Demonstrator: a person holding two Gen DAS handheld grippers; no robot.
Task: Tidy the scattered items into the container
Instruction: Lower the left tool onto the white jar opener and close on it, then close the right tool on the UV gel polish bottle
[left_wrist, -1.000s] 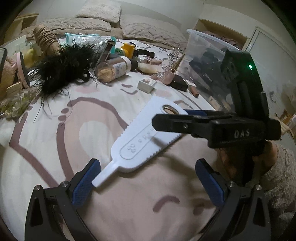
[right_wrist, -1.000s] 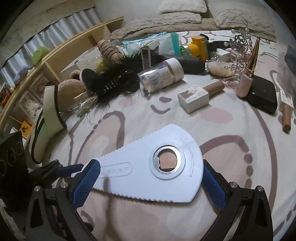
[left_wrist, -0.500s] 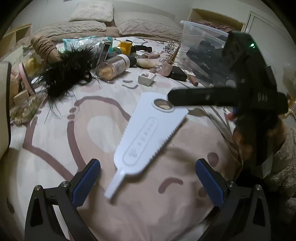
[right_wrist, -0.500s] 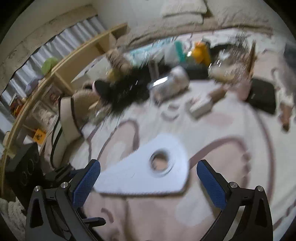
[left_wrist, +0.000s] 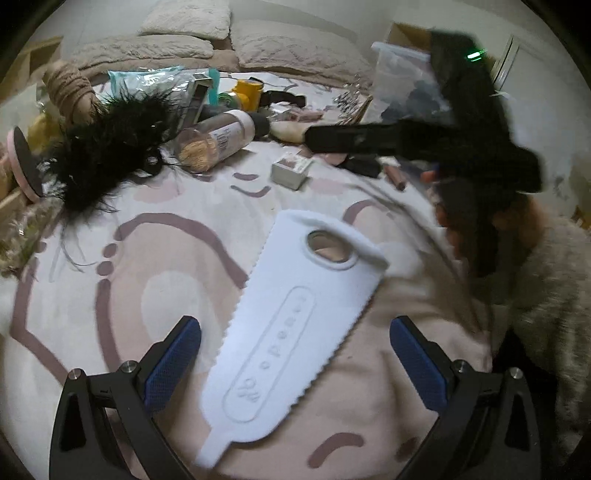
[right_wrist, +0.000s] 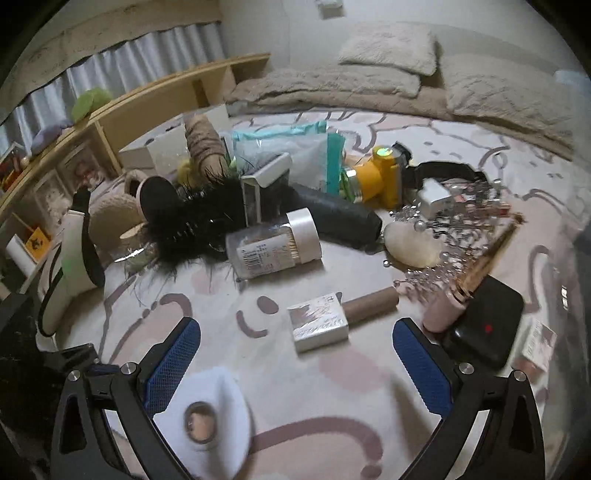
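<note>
White serrated scraper (left_wrist: 295, 325), flat (ring-holed end)

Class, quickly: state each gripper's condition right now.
Left gripper: open, holding nothing, white serrated tool between its fingers.
Right gripper: open, holding nothing.

So the bed (right_wrist: 332, 373) has a cream cover with mauve squiggles, pillows (right_wrist: 388, 48) up at the head. Flat near the front lies a white serrated scraper (left_wrist: 295, 325) with a round hole. Further back there's a heap: black feather thing (right_wrist: 192, 229), toothpick jar (right_wrist: 273, 247) on its side, small silver box (right_wrist: 317, 325), brown tube (right_wrist: 371, 308) touching it, black case (right_wrist: 484, 325), yellow toy camera (right_wrist: 380, 177).
</note>
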